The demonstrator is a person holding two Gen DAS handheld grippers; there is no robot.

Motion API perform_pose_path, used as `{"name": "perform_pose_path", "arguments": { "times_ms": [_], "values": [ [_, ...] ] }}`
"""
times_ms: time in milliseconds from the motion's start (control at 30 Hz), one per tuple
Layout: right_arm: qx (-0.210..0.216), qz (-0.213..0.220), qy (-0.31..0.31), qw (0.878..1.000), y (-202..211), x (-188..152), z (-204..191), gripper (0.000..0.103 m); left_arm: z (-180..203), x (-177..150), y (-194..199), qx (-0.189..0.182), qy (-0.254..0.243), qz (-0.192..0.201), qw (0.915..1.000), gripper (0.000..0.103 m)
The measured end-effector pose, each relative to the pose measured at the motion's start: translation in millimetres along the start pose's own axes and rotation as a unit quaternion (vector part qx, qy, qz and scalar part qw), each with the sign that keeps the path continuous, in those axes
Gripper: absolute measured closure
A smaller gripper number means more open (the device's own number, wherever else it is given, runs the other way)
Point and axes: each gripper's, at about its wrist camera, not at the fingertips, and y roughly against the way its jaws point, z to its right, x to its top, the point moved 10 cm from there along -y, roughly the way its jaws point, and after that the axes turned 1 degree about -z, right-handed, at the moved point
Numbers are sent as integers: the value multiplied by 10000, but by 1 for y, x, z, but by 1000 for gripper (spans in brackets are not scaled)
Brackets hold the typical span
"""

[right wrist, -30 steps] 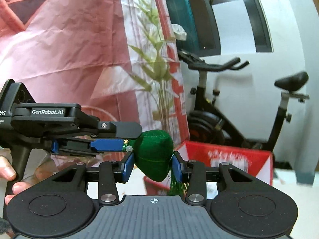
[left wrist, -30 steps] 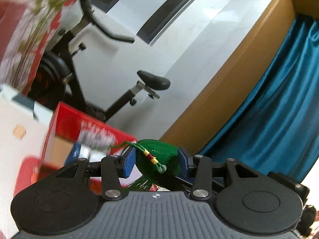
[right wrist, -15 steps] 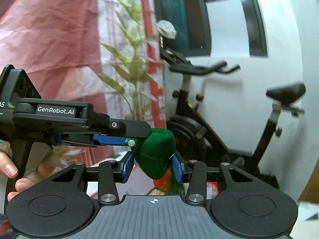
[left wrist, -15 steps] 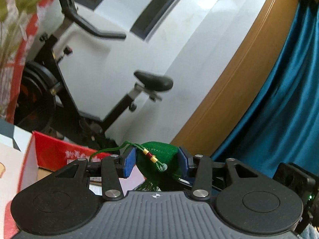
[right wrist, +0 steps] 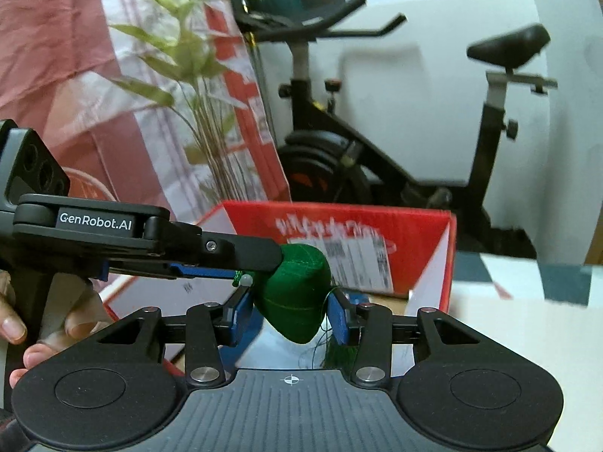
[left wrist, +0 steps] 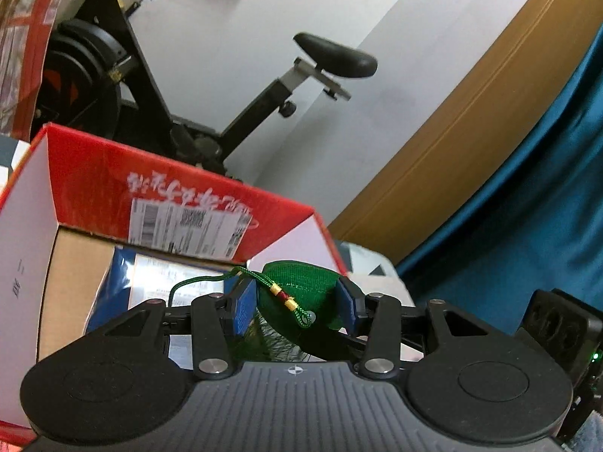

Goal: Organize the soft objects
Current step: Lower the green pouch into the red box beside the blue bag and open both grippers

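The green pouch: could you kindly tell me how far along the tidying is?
Done: a blue-edged packet already lies in the red box. In hand: the green pouch is gripped by both the left tongs and the right tongs, held in the air before the box. Left: probably lower it into the box and release.

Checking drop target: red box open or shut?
Open. The red box has its flaps standing up, and a blue package shows inside.

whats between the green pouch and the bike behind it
The open red box with its shipping label, seen in both wrist views; the green pouch hangs in front of it.
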Motion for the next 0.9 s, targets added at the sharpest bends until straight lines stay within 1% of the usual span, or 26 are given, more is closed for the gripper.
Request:
{"name": "perform_pose_path", "arguments": {
  "times_ms": [100,167,233,267,333,433,567,633,700,733,767,800,867,900],
  "values": [
    [-34,-114,-90,9999,-7,-9,6,62,-8,-5,-9,44,29,-72,10000,55],
    [-70,-145,-135,9998,-9,-12,8,60,-10,-8,-10,149,-63,-90,9998,56],
    [-134,-48,-173,9997,-7,-11,10,57,-10,-7,-15,409,-295,-104,9987,56],
    [-164,-22,-193,9997,-7,-10,11,54,-10,-7,-14,466,-393,-75,9981,56],
    [-229,40,-251,9994,-4,-10,12,54,-8,-3,-11,473,-435,-40,9979,56],
    [-289,106,-322,9990,3,-8,13,54,-6,2,0,557,-537,79,9970,56],
    [-421,265,-363,9981,18,-7,11,54,0,2,23,828,-866,376,9921,56],
    [-576,304,-323,9974,26,-9,11,54,1,0,37,1028,-1013,495,9883,55],
    [-787,290,-258,9961,34,-13,9,51,2,-2,52,1205,-1097,591,9849,53],
    [-891,288,-228,9953,39,-15,8,42,2,-3,58,1282,-1145,636,9831,51],
    [-967,272,-204,9947,43,-17,6,31,3,-4,65,1365,-1202,678,9810,44],
    [-1023,313,-158,9941,50,-20,3,27,3,-6,73,1455,-1267,726,9785,39],
    [-1100,406,-49,9931,63,-23,-3,15,4,-10,89,1643,-1344,818,9738,11],
    [-1138,443,-10,9925,69,-24,-6,12,4,-11,98,1759,-1365,887,9709,7]
  ]
}}
